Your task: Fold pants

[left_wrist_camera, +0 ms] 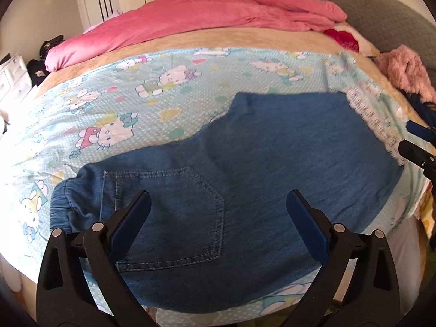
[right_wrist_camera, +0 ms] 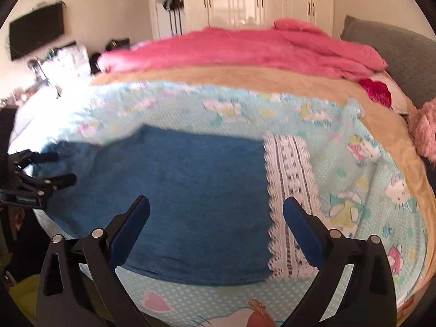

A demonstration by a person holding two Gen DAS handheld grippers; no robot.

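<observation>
The left gripper (left_wrist_camera: 218, 199) stands wide, holding nothing, its blue-padded fingers (left_wrist_camera: 130, 223) straddling the back pocket (left_wrist_camera: 174, 215) at the waist end of the pants (left_wrist_camera: 272, 177). The right gripper (right_wrist_camera: 216, 204) is likewise spread wide and empty, poised over the other end, where the white lace trim (right_wrist_camera: 288, 204) finishes the leg hem. Each tool also shows at the edge of the other's view, neither touching cloth as far as can be told. The pants, blue denim with an elastic waistband (left_wrist_camera: 61, 204), lie flat along the near edge of the bed, on a cartoon-cat cover (left_wrist_camera: 136, 95); they look already doubled leg over leg, so what is left is probably the crosswise fold, hem to waist, though this is a judgement. To do it well, each pair of tongs should probably come down on a corner of one short end and pinch through every layer at once, since the lace looks thin and may slip out if only the top layer is caught. Lifting both corners evenly, low over the cloth, and laying them square on the opposite end would keep the edges in line. The near edge of the bed is close, so pulling toward the person risks dragging the pants off. A pink quilt (left_wrist_camera: 204, 19) is heaped along the far edge, well apart.
</observation>
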